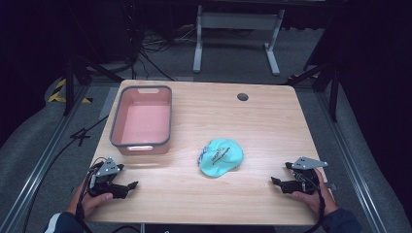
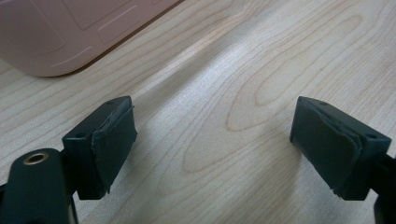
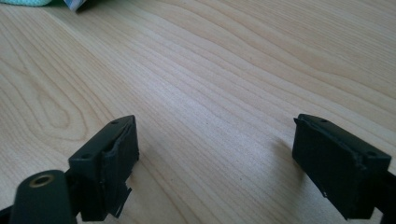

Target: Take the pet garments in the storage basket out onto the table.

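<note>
A teal cap with dark lettering [image 1: 221, 157] lies crumpled on the wooden table [image 1: 272, 126], a little right of centre. A pink tub with a grey rim [image 1: 142, 120] stands empty at the back left. My left gripper [image 1: 127, 187] rests near the front left corner, open, with only bare wood between its jaws [image 2: 212, 144]; the tub's corner [image 2: 56, 32] shows beyond them. My right gripper [image 1: 278, 183] rests near the front right corner, also open over bare wood [image 3: 215, 158], and the cap's edge [image 3: 28, 2] shows at the top left of its view.
A round grommet hole [image 1: 242, 96] sits near the table's back edge. Behind the table stands a white metal frame [image 1: 238, 34] on a grey floor with cables. Dark stands flank both sides of the table.
</note>
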Demonstrator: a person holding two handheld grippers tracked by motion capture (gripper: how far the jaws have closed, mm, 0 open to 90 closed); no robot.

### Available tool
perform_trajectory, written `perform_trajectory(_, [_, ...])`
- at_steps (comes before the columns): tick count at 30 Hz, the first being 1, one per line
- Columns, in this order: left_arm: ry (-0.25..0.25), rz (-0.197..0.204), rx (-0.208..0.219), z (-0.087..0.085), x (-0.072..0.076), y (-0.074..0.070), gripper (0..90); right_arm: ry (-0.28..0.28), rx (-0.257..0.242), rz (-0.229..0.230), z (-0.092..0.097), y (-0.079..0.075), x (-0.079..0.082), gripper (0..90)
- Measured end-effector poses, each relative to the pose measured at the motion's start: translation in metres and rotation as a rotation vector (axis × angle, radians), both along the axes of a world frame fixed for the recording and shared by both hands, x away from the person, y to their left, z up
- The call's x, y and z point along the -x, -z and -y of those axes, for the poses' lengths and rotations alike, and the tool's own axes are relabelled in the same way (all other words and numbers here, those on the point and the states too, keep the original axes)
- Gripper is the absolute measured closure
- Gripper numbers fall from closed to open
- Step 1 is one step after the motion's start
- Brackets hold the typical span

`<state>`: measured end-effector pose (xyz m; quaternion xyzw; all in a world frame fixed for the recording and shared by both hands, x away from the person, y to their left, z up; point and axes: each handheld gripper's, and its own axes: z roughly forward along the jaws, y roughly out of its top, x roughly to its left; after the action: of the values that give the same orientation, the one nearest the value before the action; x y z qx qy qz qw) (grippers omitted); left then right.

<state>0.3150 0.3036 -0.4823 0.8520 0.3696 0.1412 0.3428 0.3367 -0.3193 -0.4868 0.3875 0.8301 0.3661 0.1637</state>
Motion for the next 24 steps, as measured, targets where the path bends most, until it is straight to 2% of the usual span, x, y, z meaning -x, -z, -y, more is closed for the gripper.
perform_trajectory(4, [-0.006,0.006,-0.013,0.0012,-0.0014,-0.0004,13.1,0.000,0.003,0.002,0.0000,0.0001,0.0002,15.2])
perform_trajectory(24, [-0.020,0.000,-0.009,0.0030,-0.0018,0.0001,11.4,0.000,0.002,0.001,0.0001,0.0001,0.0002,15.1])
